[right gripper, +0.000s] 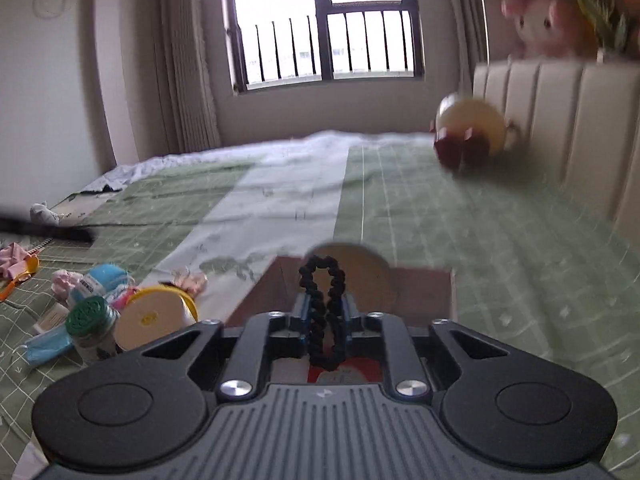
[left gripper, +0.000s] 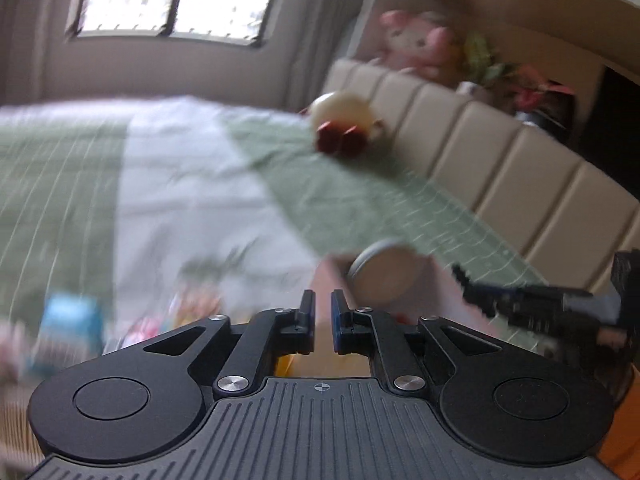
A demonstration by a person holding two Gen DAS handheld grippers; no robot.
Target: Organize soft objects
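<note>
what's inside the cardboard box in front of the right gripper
The cardboard box shows a round beige disc-like item standing in it; a black scrunchie and the hand-held gripper cover the rest.

1. The left gripper (left gripper: 322, 322) is matte black, with a ribbed grey-black plate at its base that bears a small white crosshair mark.
2. Two round black housings with recessed discs flank that plate; silver screws sit at the linkage pivots.
3. Its fingers (left gripper: 307, 316) are black blocks, and the right-hand one has a blue inner edge.
4. The right gripper (right gripper: 322, 312) has the same build: ribbed plate, round housings, silver screws, a faint white mark at the plate's centre.
5. Its fingers (right gripper: 301, 314) show blue along their inner faces.
</note>
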